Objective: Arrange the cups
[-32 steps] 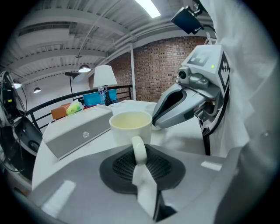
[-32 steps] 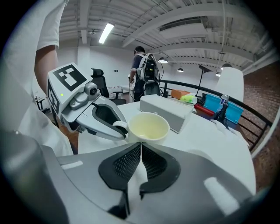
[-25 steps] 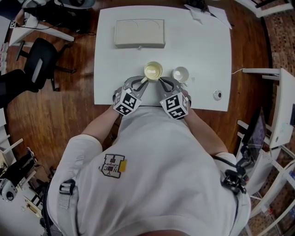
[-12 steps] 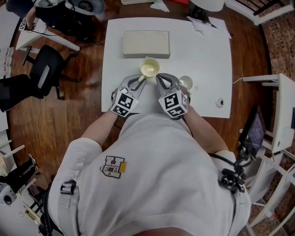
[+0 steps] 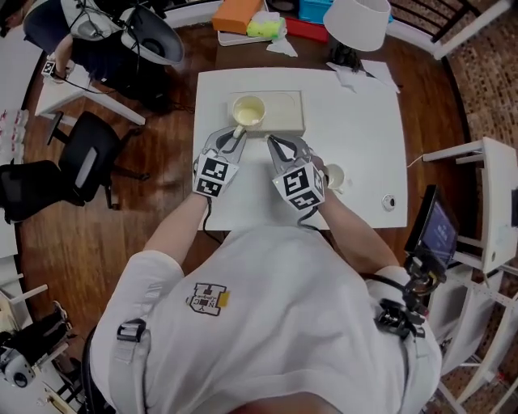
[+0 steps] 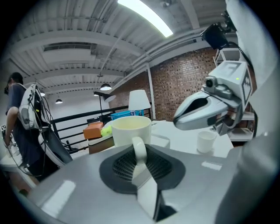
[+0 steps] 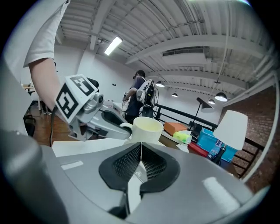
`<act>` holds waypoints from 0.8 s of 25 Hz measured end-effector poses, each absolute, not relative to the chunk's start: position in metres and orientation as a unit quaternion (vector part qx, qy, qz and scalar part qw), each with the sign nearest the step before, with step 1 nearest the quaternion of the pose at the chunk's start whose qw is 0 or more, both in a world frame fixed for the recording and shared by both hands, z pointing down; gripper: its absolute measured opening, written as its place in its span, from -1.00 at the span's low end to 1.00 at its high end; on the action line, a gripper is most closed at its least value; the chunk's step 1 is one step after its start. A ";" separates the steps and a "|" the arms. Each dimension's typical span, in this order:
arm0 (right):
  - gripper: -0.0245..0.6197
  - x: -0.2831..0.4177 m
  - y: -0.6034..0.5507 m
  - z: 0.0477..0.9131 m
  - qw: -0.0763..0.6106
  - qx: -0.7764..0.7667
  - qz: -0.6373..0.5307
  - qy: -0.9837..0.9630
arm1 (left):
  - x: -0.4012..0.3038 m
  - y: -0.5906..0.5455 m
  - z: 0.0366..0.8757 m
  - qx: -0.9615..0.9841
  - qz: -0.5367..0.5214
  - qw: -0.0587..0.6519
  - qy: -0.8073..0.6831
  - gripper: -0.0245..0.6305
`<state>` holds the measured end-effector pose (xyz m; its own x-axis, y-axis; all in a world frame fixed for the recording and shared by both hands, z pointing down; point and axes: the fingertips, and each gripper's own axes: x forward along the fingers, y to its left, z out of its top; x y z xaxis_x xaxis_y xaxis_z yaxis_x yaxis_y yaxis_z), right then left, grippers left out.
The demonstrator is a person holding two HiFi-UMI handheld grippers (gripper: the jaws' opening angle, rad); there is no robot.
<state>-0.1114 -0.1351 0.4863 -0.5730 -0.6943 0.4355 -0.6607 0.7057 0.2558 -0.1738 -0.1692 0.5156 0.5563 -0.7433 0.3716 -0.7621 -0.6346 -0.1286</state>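
beige tray [image 5: 283, 113] ahead, white cup [image 5: 336, 176] right, table [image 5: 364, 121] bare beyond

Larger cup [image 5: 248, 110]: pale cream-yellow, plain.
Smaller cup [image 5: 335, 176]: white, plain.
Left gripper [image 5: 236, 133]: grey shell, black mesh-patterned pads, marker cube in black-and-white squares.
Right gripper [image 5: 272, 141]: same grey shell, black mesh-patterned pads, black-and-white squared cube.
Table [image 5: 364, 121]: white.
Tray [image 5: 285, 113]: beige.
Floor [image 5: 162, 202]: reddish-brown, wood grain.
Lampshade [image 5: 357, 22]: white.
Box [image 5: 237, 14]: orange.
Bin [image 5: 320, 8]: blue.
Chair [image 5: 85, 162]: black.
Shirt [image 5: 283, 323]: white.
Far wall [image 6: 183, 83]: red-brown, brick pattern.
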 end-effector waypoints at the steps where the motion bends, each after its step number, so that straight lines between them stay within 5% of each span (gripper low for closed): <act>1: -0.91 -0.111 -0.135 0.488 0.263 0.384 -0.030 -0.884 | -0.177 -0.179 0.516 0.881 0.197 0.026 -0.430 -0.78; 20: -0.91 -0.104 -0.188 0.524 0.300 0.407 0.024 -0.863 | -0.179 -0.245 0.556 0.883 0.204 0.072 -0.417 -0.78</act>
